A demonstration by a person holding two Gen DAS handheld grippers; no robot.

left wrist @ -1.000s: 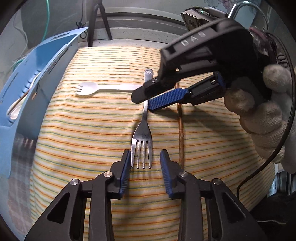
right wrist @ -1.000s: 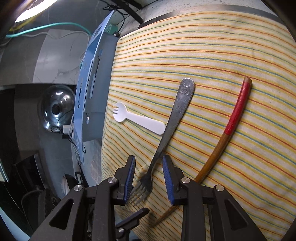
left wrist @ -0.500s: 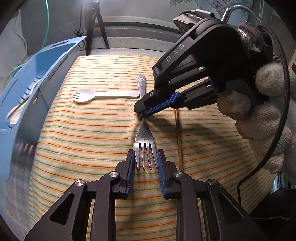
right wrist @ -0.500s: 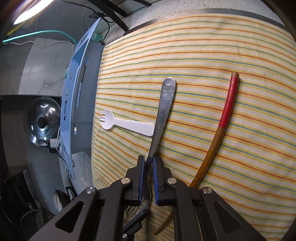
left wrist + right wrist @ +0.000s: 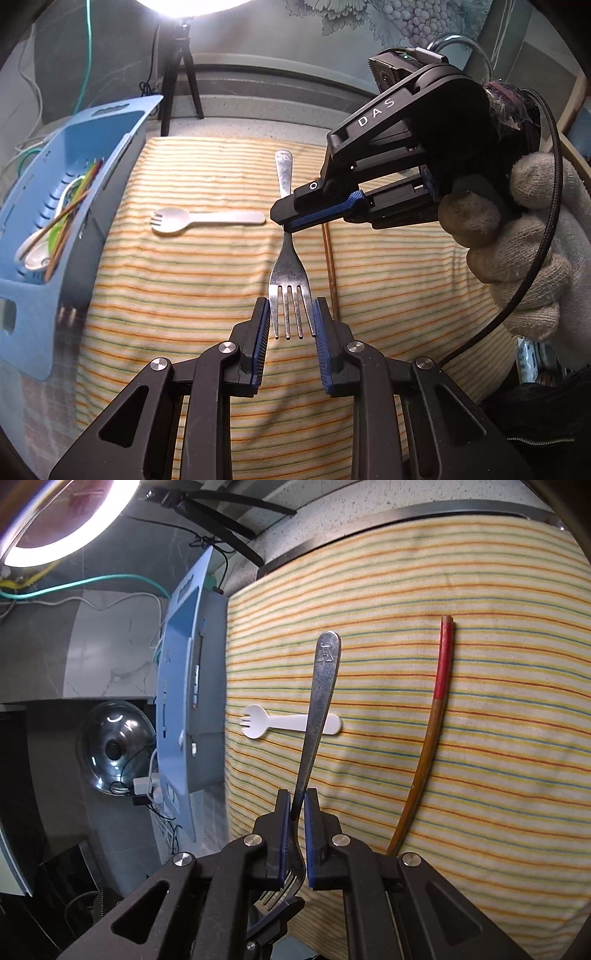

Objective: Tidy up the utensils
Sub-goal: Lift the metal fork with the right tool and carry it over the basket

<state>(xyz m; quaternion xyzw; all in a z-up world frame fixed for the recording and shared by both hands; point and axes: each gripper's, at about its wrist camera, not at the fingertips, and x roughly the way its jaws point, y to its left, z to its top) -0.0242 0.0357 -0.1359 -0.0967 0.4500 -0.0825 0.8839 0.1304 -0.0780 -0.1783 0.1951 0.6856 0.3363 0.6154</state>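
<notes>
I have both grippers angled down over the striped cloth point(image 5: 207, 280) on the surface. My left gripper point(image 5: 291, 319) has its fingers narrowed onto the outer tines of the metal fork point(image 5: 288, 273), pads pressing on both sides. My right gripper point(image 5: 286, 225), held in a gloved hand point(image 5: 517, 258), comes in from the right with its fingers pinched shut on the fork's neck; its own view shows the handle point(image 5: 317, 709) rising between the pads. The fork hangs over the cloth between the two (whether its handle tip touches the cloth, I cannot tell). Its tines are mostly hidden below my right fingers point(image 5: 282, 830). The white plastic spork point(image 5: 207, 221) lies flat beside it, the red-banded chopstick point(image 5: 432, 731) well right, its lower end cut off by the gripper. The blue basket point(image 5: 122, 155) at the left holds utensils, hard to make out.
</notes>
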